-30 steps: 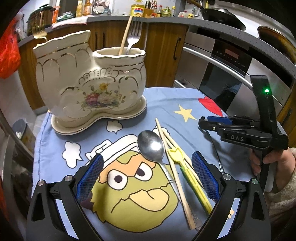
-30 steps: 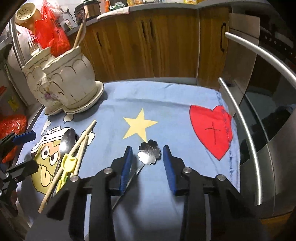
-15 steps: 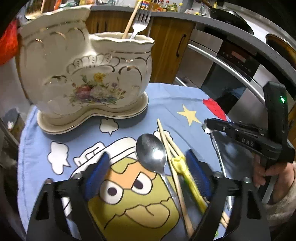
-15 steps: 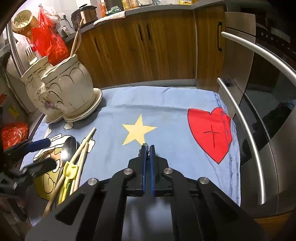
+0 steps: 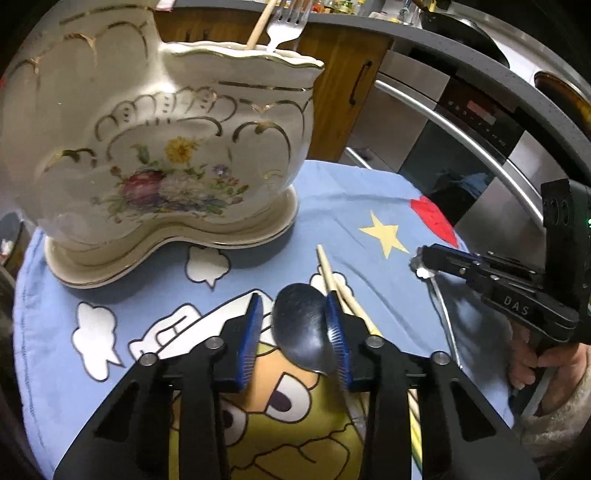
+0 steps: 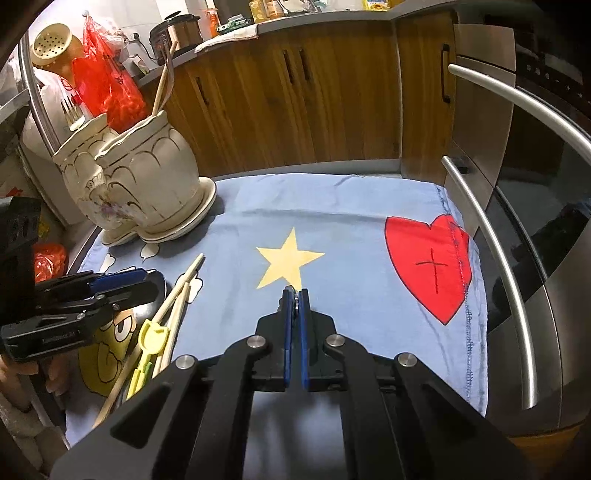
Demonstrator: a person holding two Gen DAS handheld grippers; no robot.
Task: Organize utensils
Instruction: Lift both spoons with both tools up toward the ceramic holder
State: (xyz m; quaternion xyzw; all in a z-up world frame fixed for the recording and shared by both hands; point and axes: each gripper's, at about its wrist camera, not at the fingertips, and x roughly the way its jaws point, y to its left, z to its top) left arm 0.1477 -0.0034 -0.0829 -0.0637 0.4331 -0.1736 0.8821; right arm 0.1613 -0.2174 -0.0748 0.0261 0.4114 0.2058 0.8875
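While left gripper (image 5: pixel 293 334) fingers closing around spoon (image 5: pixel 303 332), right gripper (image 6: pixel 295 295) clamps flower-ended utensil (image 6: pixel 295 301).

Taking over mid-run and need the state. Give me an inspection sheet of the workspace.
Surface: blue cartoon cloth, slightly wrinkled.
Job's things: big spoon on the cloth; wooden chopsticks and yellow-green training chopsticks beside it; ceramic holder holding a fork and a chopstick.
Clutter: nothing seen.
Grippers: left gripper closing around the big spoon's bowl; right gripper shut on the flower-ended metal utensil.
Cables: nothing seen.
Surroundings: oven, wooden cabinets, red bag.
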